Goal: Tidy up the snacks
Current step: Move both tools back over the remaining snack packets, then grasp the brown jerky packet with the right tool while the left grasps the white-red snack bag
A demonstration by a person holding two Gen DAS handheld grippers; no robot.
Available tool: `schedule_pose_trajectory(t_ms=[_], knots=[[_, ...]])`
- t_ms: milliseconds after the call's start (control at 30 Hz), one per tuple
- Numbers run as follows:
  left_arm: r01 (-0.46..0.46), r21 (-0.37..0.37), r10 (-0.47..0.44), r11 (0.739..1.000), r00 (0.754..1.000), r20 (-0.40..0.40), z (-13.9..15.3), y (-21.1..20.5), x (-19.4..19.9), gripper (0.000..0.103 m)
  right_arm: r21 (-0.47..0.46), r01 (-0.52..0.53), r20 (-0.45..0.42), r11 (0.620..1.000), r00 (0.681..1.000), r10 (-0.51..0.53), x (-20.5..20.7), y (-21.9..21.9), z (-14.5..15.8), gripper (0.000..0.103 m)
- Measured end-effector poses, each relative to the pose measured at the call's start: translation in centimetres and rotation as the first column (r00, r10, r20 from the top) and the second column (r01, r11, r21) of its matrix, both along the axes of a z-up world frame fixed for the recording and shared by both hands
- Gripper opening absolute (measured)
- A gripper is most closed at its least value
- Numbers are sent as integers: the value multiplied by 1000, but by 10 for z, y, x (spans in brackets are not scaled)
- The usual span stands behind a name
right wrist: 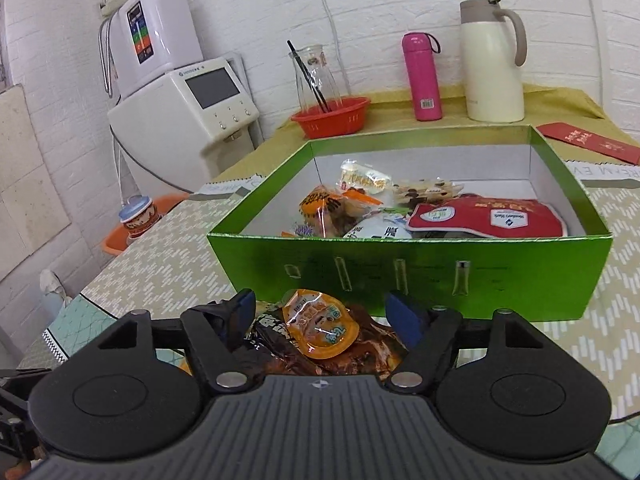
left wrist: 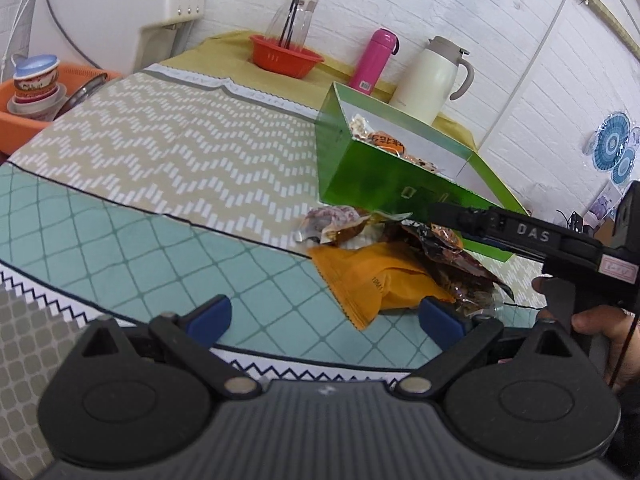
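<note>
Snack packets point(right wrist: 320, 332) lie heaped on the tablecloth at lower centre of the right wrist view, against the front wall of the green box point(right wrist: 408, 276). Right gripper point(right wrist: 320, 316) spread wide above them, grasping nothing. Left gripper point(left wrist: 326, 316) likewise spread, empty, beside the orange packet point(left wrist: 372, 280).

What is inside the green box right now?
The green box holds several wrapped snacks: a red pouch, an orange-wrapped pastry, a clear packet and a white packet. They overlap, so anything beneath them is hidden.
</note>
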State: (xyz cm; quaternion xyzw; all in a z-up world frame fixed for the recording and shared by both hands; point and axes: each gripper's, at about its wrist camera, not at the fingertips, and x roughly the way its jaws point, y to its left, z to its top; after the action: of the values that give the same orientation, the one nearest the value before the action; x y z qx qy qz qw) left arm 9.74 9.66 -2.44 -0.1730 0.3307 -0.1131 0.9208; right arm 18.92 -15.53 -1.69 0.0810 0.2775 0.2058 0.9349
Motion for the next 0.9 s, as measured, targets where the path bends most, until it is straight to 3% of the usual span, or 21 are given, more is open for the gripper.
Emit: schedule_pose_trajectory(t_ms=[67, 167, 267, 300, 600, 700, 733, 900], knots=[[6, -10, -6, 1000, 1000, 6, -1, 2, 0, 99, 16, -7, -23, 1000, 1000, 8, 1, -1, -7, 71], [26, -30, -26, 999, 1000, 14, -2, 4, 4, 99, 40, 11, -21, 999, 1000, -11, -6, -11, -8, 59], [53, -46, -52, 997, 998, 20, -3, 3, 8, 99, 3, 37, 6, 999, 999, -37, -14, -16, -4, 48], [63, -49, -62, 997, 998, 25, -2, 2, 9, 99, 0, 43, 10, 999, 999, -43, -17, -19, -2, 33], [82, -7, -81, 997, 992, 93, 13, 9, 25, 99, 35, 44, 9, 998, 999, -44, -32, -31, 5, 22], [92, 42, -96, 995, 990, 103, 16, 6, 41, 99, 34, -11, -20, 999, 1000, 12, -32, -25, 2, 26], [100, 60, -106, 993, 989, 100, 16, 4, 49, 98, 22, -18, -27, 1000, 999, 18, -30, -22, 0, 32], [164, 95, -170, 982, 984, 60, 12, -4, 73, 73, -8, -1, -5, 1000, 1000, 1, -32, -19, 1, 46]])
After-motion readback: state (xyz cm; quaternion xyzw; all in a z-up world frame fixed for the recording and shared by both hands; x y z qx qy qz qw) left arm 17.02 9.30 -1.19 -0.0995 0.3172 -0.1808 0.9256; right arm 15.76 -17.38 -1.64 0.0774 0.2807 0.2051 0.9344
